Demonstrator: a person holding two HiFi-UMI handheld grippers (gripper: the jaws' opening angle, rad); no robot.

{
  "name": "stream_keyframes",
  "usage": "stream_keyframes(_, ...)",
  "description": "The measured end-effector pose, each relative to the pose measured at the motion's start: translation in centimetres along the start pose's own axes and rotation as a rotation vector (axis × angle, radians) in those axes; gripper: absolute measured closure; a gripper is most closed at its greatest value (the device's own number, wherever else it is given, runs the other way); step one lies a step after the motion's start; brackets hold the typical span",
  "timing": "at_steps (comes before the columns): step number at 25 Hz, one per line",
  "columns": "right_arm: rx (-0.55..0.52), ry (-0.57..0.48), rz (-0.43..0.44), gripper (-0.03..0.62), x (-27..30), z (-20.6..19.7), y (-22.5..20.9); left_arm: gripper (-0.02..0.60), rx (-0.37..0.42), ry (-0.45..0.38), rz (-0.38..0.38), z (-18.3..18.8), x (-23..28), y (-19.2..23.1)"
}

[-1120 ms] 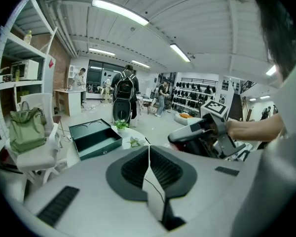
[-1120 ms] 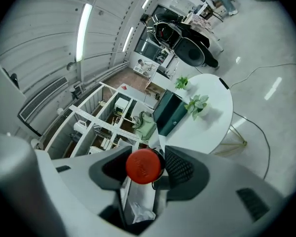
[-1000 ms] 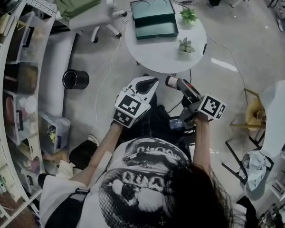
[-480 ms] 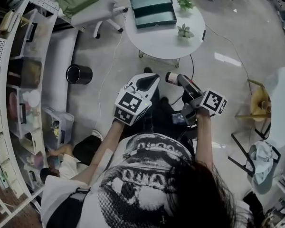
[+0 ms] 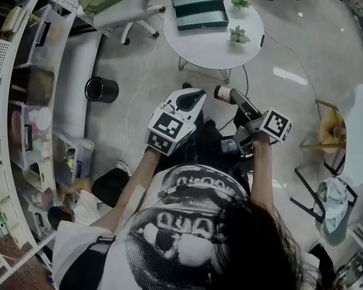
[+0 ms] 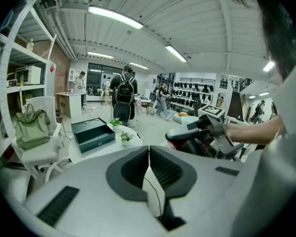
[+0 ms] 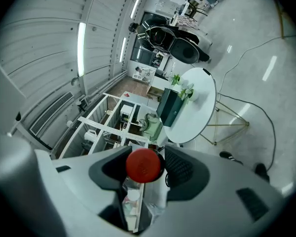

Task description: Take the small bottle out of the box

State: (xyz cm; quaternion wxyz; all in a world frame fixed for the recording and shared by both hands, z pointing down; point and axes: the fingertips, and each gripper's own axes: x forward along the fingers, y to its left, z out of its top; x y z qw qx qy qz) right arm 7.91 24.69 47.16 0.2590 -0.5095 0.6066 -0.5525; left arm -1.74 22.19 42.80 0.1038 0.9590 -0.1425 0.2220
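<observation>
Clamping small bottle, red-capped, body hidden

Free air lies ahead of the left gripper and right gripper up to the round table, which bears a box and two plants.

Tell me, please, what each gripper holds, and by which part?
Right gripper: small red-capped bottle, gripped by its body behind the cap. Left gripper: nothing.
</observation>
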Motion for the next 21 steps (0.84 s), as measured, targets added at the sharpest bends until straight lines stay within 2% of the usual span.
stream_keyframes(21, 0.028, -0.042, -0.004, 0.384, -0.6, 1.4, -0.6, 0.568, 0.001, -0.006, -0.002, 0.1, -0.4, -0.4)
